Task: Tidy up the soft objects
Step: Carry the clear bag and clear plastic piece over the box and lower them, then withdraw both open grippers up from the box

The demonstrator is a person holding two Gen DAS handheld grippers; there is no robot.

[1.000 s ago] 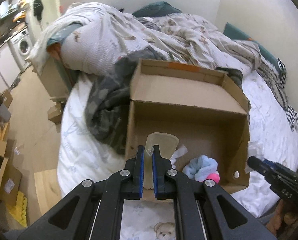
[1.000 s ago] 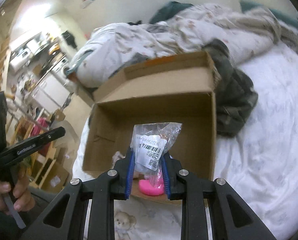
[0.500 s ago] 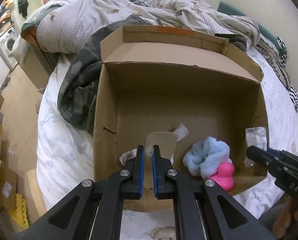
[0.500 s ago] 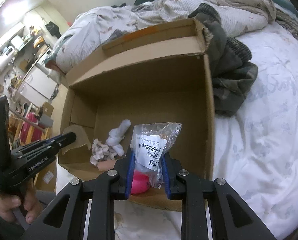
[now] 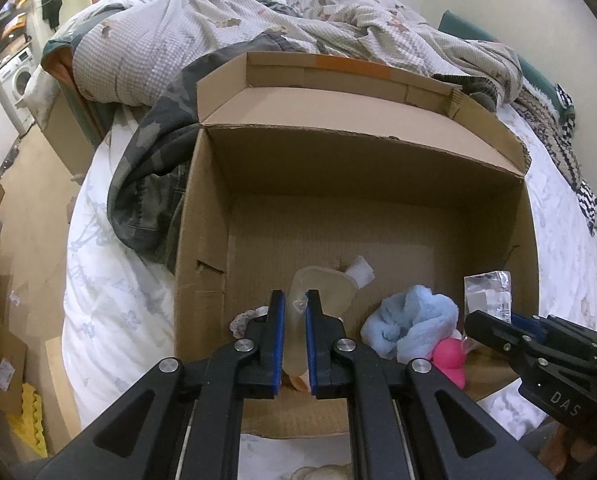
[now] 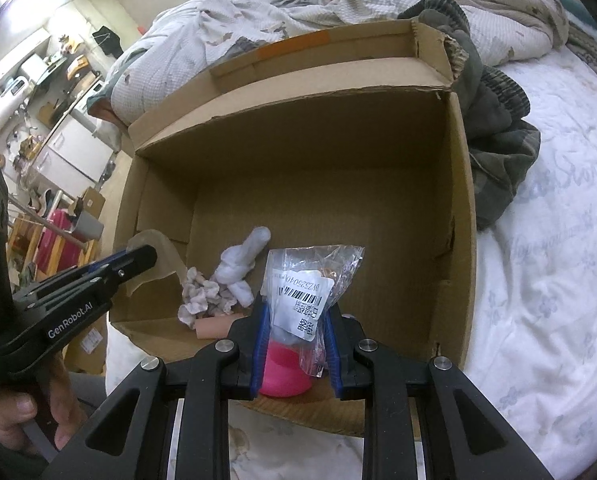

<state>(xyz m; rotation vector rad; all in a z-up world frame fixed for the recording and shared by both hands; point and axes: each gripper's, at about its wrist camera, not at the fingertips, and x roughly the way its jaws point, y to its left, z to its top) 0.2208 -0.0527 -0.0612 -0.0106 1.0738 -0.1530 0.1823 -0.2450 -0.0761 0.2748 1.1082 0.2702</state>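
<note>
An open cardboard box (image 5: 378,168) stands on the bed. My left gripper (image 5: 294,308) is shut on a pale translucent soft piece (image 5: 322,286) and holds it over the box's near left side; it also shows in the right wrist view (image 6: 134,258). My right gripper (image 6: 296,312) is shut on a clear plastic bag with a barcode label (image 6: 306,280) over the box's near right side; the bag shows in the left wrist view (image 5: 488,294). Inside the box lie a light blue fluffy cloth (image 5: 412,326), a pink rubber duck (image 5: 450,362), and pale knotted fabric pieces (image 6: 234,268).
A camouflage garment (image 5: 150,184) lies against the box's left side. A rumpled duvet (image 5: 218,32) fills the bed behind the box. White bedsheet (image 6: 546,280) lies to the right. Cardboard and clutter sit on the floor (image 5: 2,320) at the left.
Both grippers have moved forward and down over the box, still holding their items. The box now fills more of each view.
</note>
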